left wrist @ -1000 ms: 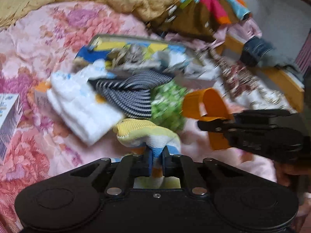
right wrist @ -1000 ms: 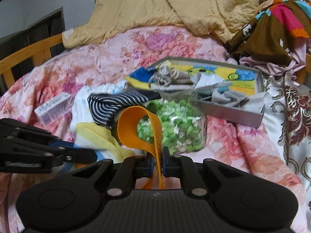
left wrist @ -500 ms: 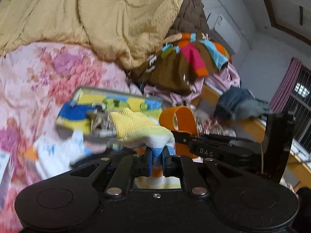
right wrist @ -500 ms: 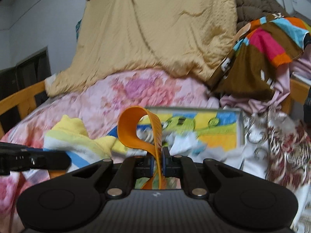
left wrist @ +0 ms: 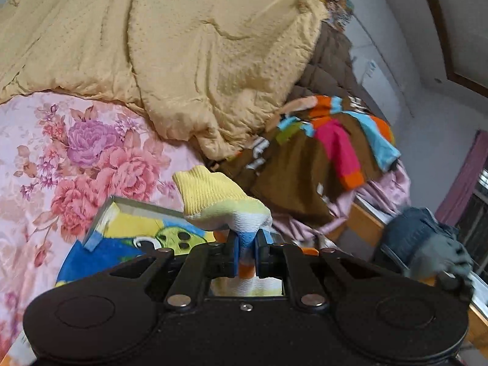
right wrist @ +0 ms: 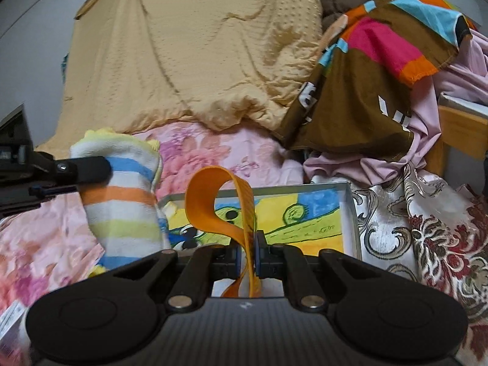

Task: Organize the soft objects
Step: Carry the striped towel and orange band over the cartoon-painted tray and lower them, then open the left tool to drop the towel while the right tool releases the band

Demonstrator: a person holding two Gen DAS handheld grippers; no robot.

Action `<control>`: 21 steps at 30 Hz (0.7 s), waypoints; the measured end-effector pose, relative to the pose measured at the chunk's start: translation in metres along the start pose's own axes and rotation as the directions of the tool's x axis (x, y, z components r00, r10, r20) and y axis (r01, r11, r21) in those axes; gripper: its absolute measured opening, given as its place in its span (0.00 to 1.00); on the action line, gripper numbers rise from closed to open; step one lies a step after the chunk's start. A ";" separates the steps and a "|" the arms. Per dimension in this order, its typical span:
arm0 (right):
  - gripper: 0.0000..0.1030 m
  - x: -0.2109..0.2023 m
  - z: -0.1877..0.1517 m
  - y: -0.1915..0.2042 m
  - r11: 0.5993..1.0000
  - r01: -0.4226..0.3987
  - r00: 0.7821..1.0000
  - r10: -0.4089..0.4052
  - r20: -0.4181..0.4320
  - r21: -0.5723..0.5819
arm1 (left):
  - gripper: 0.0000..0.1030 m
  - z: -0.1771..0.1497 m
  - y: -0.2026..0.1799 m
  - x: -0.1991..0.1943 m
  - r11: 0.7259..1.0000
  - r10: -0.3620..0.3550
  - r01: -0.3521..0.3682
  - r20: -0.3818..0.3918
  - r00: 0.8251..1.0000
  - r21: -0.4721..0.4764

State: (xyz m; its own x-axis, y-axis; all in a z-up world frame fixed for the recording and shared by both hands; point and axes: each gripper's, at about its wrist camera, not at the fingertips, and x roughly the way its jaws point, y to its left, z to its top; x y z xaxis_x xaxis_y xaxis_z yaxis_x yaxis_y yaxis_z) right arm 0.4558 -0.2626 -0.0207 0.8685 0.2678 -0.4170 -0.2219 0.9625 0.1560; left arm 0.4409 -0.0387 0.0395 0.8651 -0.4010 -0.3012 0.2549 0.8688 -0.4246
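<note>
My left gripper is shut on a striped sock with a yellow cuff, held up over the near corner of the cartoon-printed box. The same sock hangs at the left of the right wrist view, pinched by the left gripper. My right gripper is shut on a looped orange band, raised in front of the box, whose painted bottom shows bare in its right part.
A mustard quilt is heaped behind the box on the pink floral bedspread. A brown multicoloured garment and pinkish cloth lie to the right. The wooden bed rail runs at the right, with a patterned brocade cloth beside the box.
Both grippers rose and moved toward the box with the sock and the orange band. The pile of socks and the green bag dropped out of view, and the box is now close below.
</note>
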 end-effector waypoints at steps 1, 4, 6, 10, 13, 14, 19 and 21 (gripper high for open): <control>0.09 0.007 -0.001 -0.001 1.000 0.012 1.000 -0.012 -0.007 0.002 | 0.09 0.001 0.002 0.009 1.000 0.014 -0.014 -0.001 1.000 -0.006; 0.09 0.020 -0.004 -0.004 0.999 0.032 0.999 -0.032 -0.032 0.000 | 0.10 -0.001 0.012 0.033 0.998 0.052 -0.053 -0.022 0.998 -0.031; 0.09 0.028 -0.007 -0.004 0.999 0.037 0.998 -0.037 -0.052 0.002 | 0.10 -0.008 0.020 0.044 0.996 0.073 -0.075 -0.047 0.996 -0.044; 0.11 0.040 -0.012 -0.003 0.999 0.042 0.995 -0.041 -0.087 0.020 | 0.11 -0.021 0.033 0.056 0.993 0.102 -0.108 -0.098 0.990 -0.053; 0.16 0.045 -0.014 -0.001 0.999 0.040 0.994 -0.038 -0.102 0.024 | 0.13 -0.029 0.044 0.060 0.989 0.110 -0.121 -0.127 0.986 -0.082; 0.19 0.046 -0.014 0.000 0.999 0.038 0.994 -0.036 -0.105 0.025 | 0.13 -0.031 0.047 0.061 0.988 0.113 -0.126 -0.132 0.985 -0.095; 0.27 0.046 -0.018 0.000 0.999 0.031 0.993 -0.028 -0.118 0.021 | 0.20 -0.035 0.055 0.063 0.983 0.123 -0.142 -0.149 0.981 -0.120; 0.32 0.044 -0.019 -0.003 0.999 0.029 0.992 -0.024 -0.124 0.040 | 0.27 -0.035 0.055 0.064 0.983 0.129 -0.148 -0.160 0.979 -0.111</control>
State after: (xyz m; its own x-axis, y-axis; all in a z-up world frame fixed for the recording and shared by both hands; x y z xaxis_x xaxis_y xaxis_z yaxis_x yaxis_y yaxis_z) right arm 0.4862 -0.2529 -0.0570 0.8117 0.2484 -0.5286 -0.1792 0.9673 0.1793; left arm 0.4948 -0.0266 -0.0331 0.8105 -0.3268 -0.4861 0.0745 0.8806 -0.4679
